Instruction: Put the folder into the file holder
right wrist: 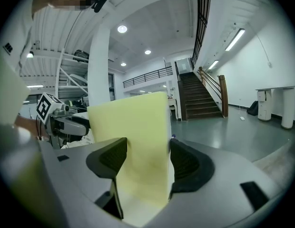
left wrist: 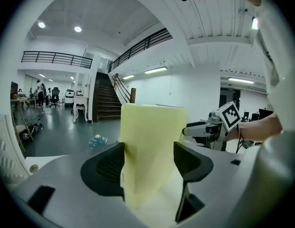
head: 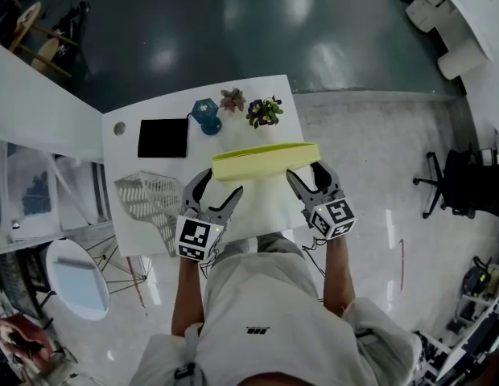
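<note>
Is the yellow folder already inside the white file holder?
No, the left gripper and right gripper hold the yellow folder between them, well apart from the white file holder.

Counter [head: 165, 107], 1. Folder [head: 265, 161], 1. File holder [head: 149, 199], 1, left of folder. Beyond folder: black pad [head: 163, 137], 1; teal object [head: 206, 116], 1; potted plants, 2: pink plant [head: 233, 100], purple plant [head: 264, 112]. Grippers, 2: left gripper [head: 221, 182], right gripper [head: 304, 172].

No legible words, brand names or numbers anywhere. Only black-and-white square code markers, patterns rather than letters, printed on the cube [head: 195, 238] of the left gripper [head: 221, 183] and the cube [head: 334, 217] of the right gripper [head: 306, 172]. Small dark logo [head: 257, 329] on the person's white shirt [head: 265, 296], too small to read
</note>
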### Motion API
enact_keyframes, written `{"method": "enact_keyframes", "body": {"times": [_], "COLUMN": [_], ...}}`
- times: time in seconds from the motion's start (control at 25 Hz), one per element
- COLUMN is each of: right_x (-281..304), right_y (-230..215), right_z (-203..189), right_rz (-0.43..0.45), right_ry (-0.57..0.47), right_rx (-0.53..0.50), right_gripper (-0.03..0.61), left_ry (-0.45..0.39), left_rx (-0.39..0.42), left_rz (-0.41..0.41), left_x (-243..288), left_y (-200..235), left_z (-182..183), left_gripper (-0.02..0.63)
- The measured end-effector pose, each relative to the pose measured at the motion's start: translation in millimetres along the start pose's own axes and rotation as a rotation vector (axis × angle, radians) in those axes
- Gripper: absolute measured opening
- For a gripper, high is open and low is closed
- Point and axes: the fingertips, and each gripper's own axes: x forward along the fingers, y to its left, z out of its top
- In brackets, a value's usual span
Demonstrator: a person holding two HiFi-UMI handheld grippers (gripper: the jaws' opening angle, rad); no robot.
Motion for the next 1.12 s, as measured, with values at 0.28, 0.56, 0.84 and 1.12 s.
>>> {"method": "enact_keyframes", "body": {"times": [0.28, 0.56, 0.84, 1.12], "right_x": [-3, -6, -6, -5], "right_y": [4, 6, 3, 0], "right_z": [-3, -4, -4, -1], "right_rz": [-0.015, -0.015, -0.007, -0.049], "right_ry": [-0.006, -0.013, -0.031, -0.034], "right_rx": [-0.006, -0.012, -0.015, -0.02], "right_gripper": [0.287, 0.287, 0.278, 0.275], "left_ry": [-0.014, -0.002, 0.027, 0.017], "left_rx": [0.058, 0.186, 0.239, 0.282], "left_rz": [0.002, -0.236, -0.452, -0.466], "left_x": [-3, 25, 38, 29], "left_y": [12, 5, -12, -23], "left_z": [0, 4, -8, -10], "left_gripper": [0.348, 0.41, 0.276, 0.187]}}
